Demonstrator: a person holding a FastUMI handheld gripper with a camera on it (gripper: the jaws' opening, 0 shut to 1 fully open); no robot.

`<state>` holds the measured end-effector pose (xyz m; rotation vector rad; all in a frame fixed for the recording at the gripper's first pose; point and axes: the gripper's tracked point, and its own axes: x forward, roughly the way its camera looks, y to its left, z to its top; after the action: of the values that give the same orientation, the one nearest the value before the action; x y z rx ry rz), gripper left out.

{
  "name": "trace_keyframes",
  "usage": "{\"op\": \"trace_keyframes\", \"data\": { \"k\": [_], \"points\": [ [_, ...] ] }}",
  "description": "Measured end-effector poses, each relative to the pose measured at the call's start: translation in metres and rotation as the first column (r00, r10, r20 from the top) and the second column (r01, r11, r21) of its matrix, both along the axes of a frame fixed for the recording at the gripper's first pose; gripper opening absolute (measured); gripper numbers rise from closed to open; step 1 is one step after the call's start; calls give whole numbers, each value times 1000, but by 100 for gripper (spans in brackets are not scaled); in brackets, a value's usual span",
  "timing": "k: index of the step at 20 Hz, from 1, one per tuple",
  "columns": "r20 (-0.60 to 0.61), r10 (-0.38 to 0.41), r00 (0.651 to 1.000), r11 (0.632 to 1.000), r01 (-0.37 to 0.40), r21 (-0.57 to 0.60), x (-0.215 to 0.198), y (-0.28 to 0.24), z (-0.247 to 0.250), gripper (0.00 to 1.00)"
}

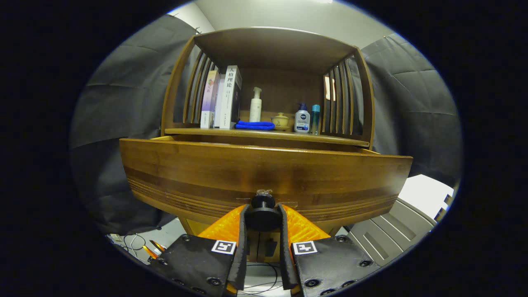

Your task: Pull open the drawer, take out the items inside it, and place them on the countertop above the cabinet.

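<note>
A wooden cabinet's drawer stands pulled out toward me, its broad brown front facing the camera. A round black knob sits at the lower middle of that front. My gripper is shut on the knob, one black pad on each side of it, orange fingers behind. The drawer's inside is hidden behind its front. The countertop lies just above the drawer, under a slatted wooden hutch.
On the countertop stand books, a white pump bottle, a folded blue cloth, a small yellow teapot, a white bottle and a teal tube. Cables lie on the floor at lower left.
</note>
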<state>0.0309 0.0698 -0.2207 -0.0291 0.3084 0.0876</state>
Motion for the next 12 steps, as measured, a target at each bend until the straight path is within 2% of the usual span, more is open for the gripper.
{"op": "trace_keyframes", "data": {
  "k": [12],
  "points": [
    [-18,11,1000,1000,-11,0,-43,-3,2,36]
  ]
}}
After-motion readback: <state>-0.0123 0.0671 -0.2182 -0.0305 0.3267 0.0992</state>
